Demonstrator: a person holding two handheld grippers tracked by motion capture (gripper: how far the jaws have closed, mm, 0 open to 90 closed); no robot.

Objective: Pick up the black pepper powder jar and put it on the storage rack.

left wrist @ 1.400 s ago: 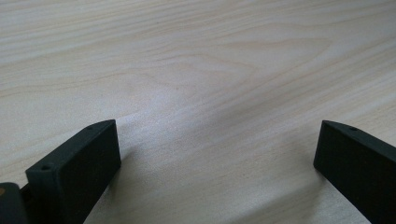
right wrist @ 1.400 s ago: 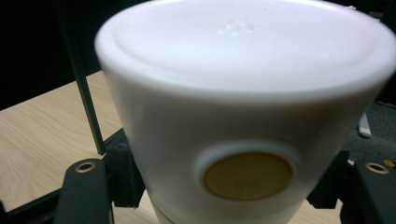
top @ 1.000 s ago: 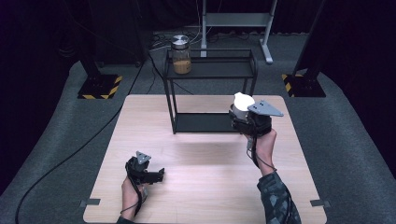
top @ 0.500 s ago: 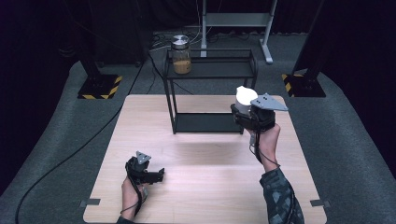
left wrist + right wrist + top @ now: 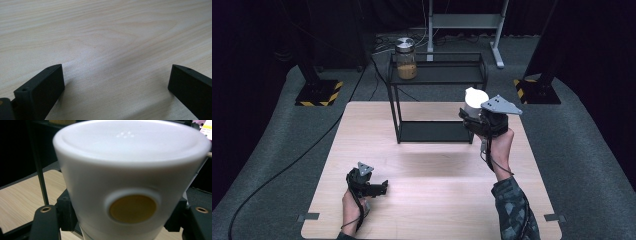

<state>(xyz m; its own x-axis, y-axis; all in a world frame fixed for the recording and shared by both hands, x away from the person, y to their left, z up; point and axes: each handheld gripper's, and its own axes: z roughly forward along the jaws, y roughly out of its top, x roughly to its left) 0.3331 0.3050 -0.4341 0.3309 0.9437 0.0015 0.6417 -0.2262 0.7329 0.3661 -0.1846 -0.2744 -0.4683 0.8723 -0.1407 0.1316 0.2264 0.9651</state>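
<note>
My right gripper (image 5: 473, 114) is shut on a white container (image 5: 473, 100) with a round yellow spot (image 5: 133, 208) on its side, held in the air just right of the black wire shelf (image 5: 437, 75). In the right gripper view the white container (image 5: 130, 170) sits between both jaws and blocks most of what lies behind. A glass jar (image 5: 405, 59) with a metal lid and tan contents stands on the shelf's top left corner. My left gripper (image 5: 382, 188) rests low over the wooden table (image 5: 432, 170) at the front left, open, with bare wood between its jaws (image 5: 115, 85).
The shelf's lower tier (image 5: 434, 132) is a dark flat plate on the table. Black stands with yellow-striped bases (image 5: 317, 92) sit on the grey floor to either side. A cable (image 5: 277, 175) runs over the floor at the left.
My right gripper with the white container has shifted slightly right and up, beside the shelf's right end. The left gripper has stayed put.
</note>
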